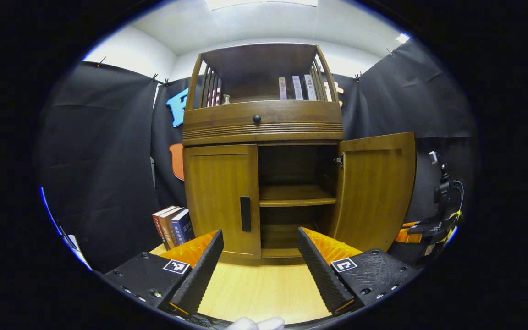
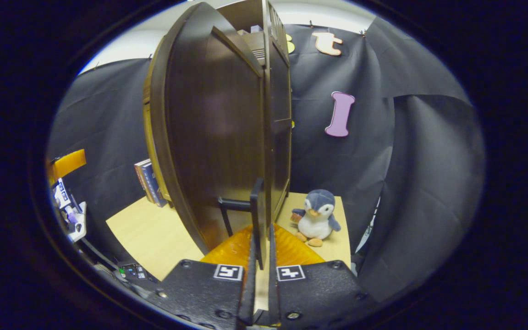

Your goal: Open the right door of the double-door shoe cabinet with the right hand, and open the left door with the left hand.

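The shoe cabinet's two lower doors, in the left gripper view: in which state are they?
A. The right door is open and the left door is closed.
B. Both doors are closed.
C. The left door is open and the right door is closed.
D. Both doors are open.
A: the right door stands swung out, showing the shelf inside, while the left door sits flush, its handle untouched.

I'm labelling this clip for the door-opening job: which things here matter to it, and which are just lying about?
Part of the job:
- right door, swung open, its handle between the right gripper fingers
- left door, closed, with its handle
- left gripper, open

Just lying about:
- books beside the cabinet
- books on the top shelf
- penguin plush
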`<act>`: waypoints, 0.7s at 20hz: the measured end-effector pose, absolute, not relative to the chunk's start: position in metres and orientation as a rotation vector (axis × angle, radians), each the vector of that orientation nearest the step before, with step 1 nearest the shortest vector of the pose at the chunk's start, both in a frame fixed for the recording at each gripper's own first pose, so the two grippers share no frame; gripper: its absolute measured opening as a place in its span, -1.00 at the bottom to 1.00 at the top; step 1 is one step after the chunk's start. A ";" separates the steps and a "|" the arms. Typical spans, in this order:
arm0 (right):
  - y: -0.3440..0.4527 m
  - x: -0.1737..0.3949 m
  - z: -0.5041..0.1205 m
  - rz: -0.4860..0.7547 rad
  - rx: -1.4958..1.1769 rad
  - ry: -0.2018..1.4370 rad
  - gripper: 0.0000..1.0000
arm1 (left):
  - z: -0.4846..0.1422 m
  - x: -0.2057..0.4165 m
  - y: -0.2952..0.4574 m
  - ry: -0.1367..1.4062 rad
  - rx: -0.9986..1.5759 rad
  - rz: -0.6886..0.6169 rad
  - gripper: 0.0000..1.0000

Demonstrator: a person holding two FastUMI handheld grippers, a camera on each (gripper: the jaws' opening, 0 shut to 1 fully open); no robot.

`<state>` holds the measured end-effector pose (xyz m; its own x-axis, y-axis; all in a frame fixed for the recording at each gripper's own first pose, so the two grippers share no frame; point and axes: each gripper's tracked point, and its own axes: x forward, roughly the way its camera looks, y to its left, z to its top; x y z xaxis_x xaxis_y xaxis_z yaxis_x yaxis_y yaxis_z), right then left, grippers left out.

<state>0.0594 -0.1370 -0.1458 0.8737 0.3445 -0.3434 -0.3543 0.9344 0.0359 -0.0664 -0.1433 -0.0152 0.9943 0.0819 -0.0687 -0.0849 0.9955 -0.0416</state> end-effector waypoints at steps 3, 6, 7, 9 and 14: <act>-0.160 0.043 -0.140 0.306 -0.023 0.344 0.02 | -0.016 -0.056 -0.133 0.063 -0.036 0.079 0.92; -0.178 0.028 -0.116 0.213 0.013 0.298 0.93 | -0.020 -0.046 -0.120 0.073 -0.020 0.067 0.92; -0.179 0.023 -0.102 0.186 0.023 0.275 0.93 | -0.022 -0.041 -0.115 0.080 -0.018 0.065 0.92; -0.173 0.011 -0.075 0.153 0.043 0.222 0.89 | -0.027 -0.032 -0.103 0.093 -0.023 0.055 0.92; -0.139 -0.009 -0.025 0.052 0.030 0.111 0.95 | -0.031 -0.005 -0.067 0.100 -0.030 0.046 0.93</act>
<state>-0.0091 -0.1394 -0.0250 0.9925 0.0540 -0.1096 -0.0507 0.9982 0.0329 -0.0054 -0.0673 -0.0305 0.9940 0.0442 -0.1000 -0.0472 0.9985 -0.0282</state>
